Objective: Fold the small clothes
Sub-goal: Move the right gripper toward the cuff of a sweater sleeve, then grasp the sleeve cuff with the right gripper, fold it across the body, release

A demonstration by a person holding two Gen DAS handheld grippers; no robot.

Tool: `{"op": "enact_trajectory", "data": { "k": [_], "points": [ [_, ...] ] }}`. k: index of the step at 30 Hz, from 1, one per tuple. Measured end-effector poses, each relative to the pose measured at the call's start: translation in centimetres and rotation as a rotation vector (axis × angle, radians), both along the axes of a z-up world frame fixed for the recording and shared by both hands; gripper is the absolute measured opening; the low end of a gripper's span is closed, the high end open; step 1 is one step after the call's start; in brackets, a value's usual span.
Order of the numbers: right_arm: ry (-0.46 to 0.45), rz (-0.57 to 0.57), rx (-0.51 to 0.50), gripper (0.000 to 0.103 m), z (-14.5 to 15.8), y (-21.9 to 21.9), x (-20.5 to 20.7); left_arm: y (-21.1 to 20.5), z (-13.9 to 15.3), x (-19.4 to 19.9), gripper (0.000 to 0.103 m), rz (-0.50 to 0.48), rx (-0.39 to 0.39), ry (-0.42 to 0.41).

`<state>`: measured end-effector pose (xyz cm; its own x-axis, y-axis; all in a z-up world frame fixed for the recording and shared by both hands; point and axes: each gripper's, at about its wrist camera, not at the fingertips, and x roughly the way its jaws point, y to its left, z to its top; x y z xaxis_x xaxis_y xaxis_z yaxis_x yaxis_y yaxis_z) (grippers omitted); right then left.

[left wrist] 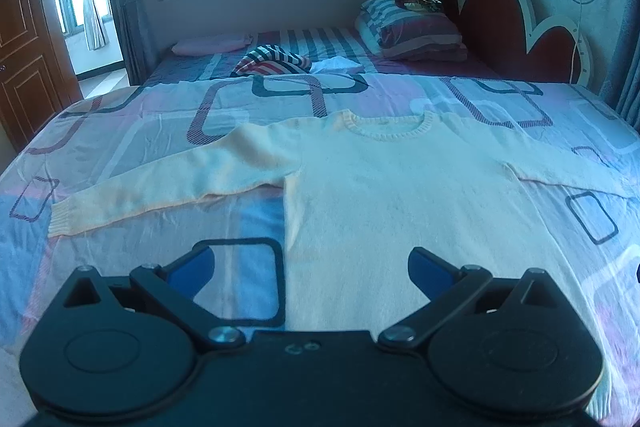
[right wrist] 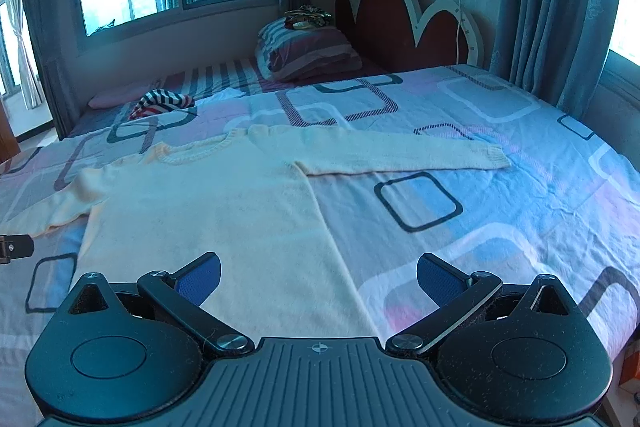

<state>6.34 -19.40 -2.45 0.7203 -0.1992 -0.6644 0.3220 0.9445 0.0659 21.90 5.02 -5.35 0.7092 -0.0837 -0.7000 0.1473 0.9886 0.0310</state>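
A cream knit sweater (left wrist: 392, 179) lies flat on the bed, neck away from me, both sleeves spread out sideways. In the right wrist view the sweater (right wrist: 208, 207) fills the left half, its right sleeve (right wrist: 400, 153) stretched to the right. My left gripper (left wrist: 312, 267) is open and empty, hovering over the sweater's lower left edge. My right gripper (right wrist: 319, 273) is open and empty, over the sweater's lower right edge. A bit of the left gripper (right wrist: 16, 247) shows at the far left of the right wrist view.
The bed has a pastel sheet (left wrist: 120, 131) with rounded-square prints. A striped garment (left wrist: 272, 61), a pink folded cloth (left wrist: 212, 45) and stacked striped pillows (left wrist: 416, 27) lie at the back. A red headboard (left wrist: 492, 15) stands behind. Curtains (right wrist: 560, 7) hang at right.
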Motion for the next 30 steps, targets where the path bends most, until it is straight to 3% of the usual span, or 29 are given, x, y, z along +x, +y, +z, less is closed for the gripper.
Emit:
{"op": "enact_trajectory", "data": {
  "k": [9, 16, 19, 20, 21, 23, 30],
  "points": [
    [-0.014, 0.007, 0.017, 0.103, -2.4, -8.1, 6.1, -3.5, -1.5, 4.1, 0.102, 0.102, -0.027, -0.008],
    [0.002, -0.048, 0.078, 0.102, -5.6, -17.9, 10.9, -6.7, -3.3, 7.5, 0.102, 0.155, -0.067, 0.02],
    [0.019, -0.086, 0.08, 0.102, -7.2, -21.9, 12.4, -7.9, -3.9, 8.5, 0.102, 0.17, -0.044, 0.016],
    [0.029, -0.101, 0.087, 0.101, -7.7, -23.2, 12.9, -8.1, -4.1, 8.7, 0.102, 0.174, -0.04, 0.017],
    [0.035, -0.117, 0.096, 0.088, -8.3, -24.4, 13.2, -8.4, -4.2, 8.9, 0.102, 0.181, -0.037, 0.016],
    [0.065, -0.151, 0.112, 0.075, -9.5, -26.9, 14.0, -8.9, -4.5, 9.3, 0.102, 0.194, -0.025, 0.019],
    [0.114, -0.253, 0.216, 0.075, -13.2, -33.4, 15.7, -10.3, -5.2, 9.9, 0.102, 0.199, 0.036, 0.023]
  ]
}}
